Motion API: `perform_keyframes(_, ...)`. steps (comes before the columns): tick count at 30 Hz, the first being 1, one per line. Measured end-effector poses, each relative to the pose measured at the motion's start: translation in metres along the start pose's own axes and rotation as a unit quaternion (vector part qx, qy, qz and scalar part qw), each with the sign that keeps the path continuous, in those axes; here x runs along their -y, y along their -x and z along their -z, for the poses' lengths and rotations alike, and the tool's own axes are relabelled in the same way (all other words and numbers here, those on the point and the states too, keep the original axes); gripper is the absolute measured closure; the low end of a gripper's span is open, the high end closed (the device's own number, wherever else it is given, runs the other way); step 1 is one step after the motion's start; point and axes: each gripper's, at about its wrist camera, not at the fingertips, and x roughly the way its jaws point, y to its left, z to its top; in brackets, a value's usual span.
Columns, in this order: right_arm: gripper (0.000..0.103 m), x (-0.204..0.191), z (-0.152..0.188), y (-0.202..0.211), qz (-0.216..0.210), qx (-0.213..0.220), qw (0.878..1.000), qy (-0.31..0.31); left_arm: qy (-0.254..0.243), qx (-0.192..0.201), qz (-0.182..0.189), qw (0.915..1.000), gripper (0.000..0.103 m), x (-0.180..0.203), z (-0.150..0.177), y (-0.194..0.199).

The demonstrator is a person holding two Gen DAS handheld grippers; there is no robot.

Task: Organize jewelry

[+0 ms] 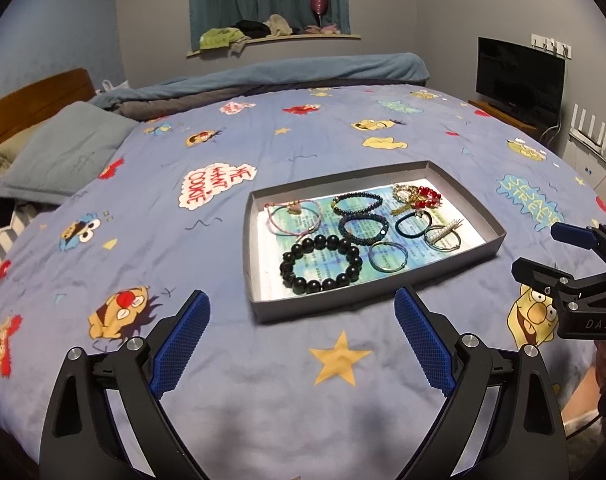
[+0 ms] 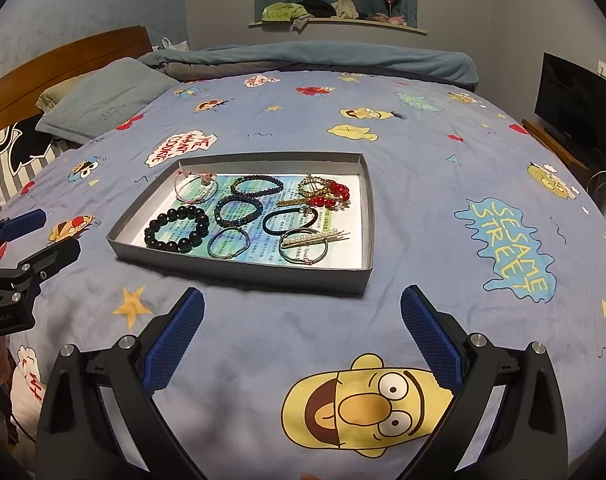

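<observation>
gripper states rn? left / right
Left gripper: open, holding nothing, short of the tray.
Right gripper: open, holding nothing, also short of the tray.

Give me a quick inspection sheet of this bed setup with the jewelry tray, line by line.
Surface: blue cartoon bedspread, soft and wrinkled.
Job's things: grey tray holding black bead bracelet, red bead bracelet, pearl hair clip, black hair tie, thin rings and others.
Clutter: clothes on window ledge.
Grippers: left gripper and right gripper both open, empty, short of the tray.
Cables: white cable by TV.
Surroundings: pillow, wooden headboard.
</observation>
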Motion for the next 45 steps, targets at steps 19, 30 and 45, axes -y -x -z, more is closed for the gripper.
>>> perform_keyframes(19,0.006,0.0,0.0,0.0,0.0,-0.002,1.0,-0.001,-0.001,-0.001,0.002,1.0,0.009,0.002,0.001,0.0)
perform_keyframes(30,0.006,0.0,0.001,-0.001,0.002,-0.003,1.0,0.001,0.0,-0.001,-0.003,1.0,0.009,0.001,0.002,-0.003)
perform_keyframes(45,0.006,0.008,0.002,-0.008,0.013,-0.012,1.0,-0.005,0.017,-0.021,-0.007,0.9996,0.007,-0.017,0.004,-0.018)
